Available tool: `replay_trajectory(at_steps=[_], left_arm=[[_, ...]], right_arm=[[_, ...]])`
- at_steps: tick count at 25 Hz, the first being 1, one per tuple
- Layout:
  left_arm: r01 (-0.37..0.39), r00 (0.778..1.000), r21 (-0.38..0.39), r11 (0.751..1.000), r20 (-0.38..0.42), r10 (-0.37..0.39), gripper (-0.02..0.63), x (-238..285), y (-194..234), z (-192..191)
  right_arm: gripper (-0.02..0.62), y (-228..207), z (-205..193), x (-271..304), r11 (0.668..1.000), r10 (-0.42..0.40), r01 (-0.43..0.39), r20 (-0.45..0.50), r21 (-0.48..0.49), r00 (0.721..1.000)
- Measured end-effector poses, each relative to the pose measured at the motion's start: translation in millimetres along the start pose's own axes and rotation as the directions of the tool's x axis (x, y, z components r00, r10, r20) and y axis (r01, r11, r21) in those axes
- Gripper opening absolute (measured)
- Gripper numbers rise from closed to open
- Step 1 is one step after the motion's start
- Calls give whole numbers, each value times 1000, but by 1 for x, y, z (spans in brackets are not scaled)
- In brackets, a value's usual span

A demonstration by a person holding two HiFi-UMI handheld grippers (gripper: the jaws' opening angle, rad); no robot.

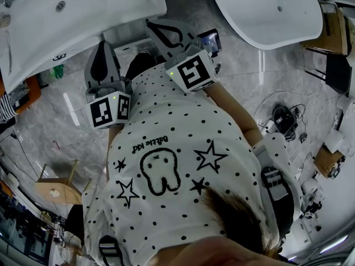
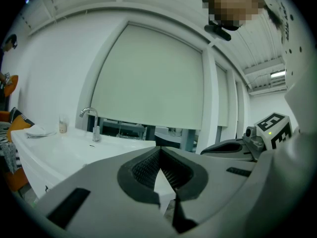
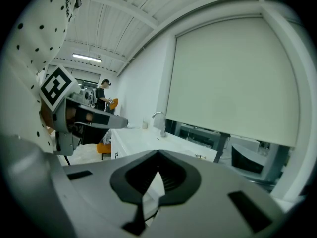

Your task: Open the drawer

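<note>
Under the white sink counter (image 3: 143, 138), at nine o'clock from my right gripper (image 3: 158, 155), sits what I take for the drawer front (image 3: 121, 148). It is small and cut off below by the gripper body; I cannot make out its seams. It is plain white with one dark pull (image 3: 116, 154), faces eight o'clock, and its long side is level. The jaws of the left gripper (image 2: 159, 150) and the right are pressed together, pinching nothing.

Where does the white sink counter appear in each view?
Head view: white sink counter fills the top left.
Left gripper view: counter at lower left, under the blind.
Right gripper view: counter at centre.
Shared landmark: the faucet standing on it, clear in both gripper views only.
</note>
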State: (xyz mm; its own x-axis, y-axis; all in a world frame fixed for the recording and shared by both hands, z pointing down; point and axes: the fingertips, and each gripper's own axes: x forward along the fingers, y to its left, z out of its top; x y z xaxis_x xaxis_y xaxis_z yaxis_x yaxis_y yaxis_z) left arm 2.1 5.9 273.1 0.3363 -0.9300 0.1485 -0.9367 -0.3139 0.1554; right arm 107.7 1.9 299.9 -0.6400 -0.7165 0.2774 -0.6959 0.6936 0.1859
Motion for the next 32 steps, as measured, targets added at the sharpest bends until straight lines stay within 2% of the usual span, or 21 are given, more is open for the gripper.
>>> replay_trajectory(at_steps=[32], left_arm=[[10,1000,1,1000,-16,-10,5,2,-1,-2]], right_arm=[[14,-1,-1,-1,1000,-13,13,-5,7,1000]])
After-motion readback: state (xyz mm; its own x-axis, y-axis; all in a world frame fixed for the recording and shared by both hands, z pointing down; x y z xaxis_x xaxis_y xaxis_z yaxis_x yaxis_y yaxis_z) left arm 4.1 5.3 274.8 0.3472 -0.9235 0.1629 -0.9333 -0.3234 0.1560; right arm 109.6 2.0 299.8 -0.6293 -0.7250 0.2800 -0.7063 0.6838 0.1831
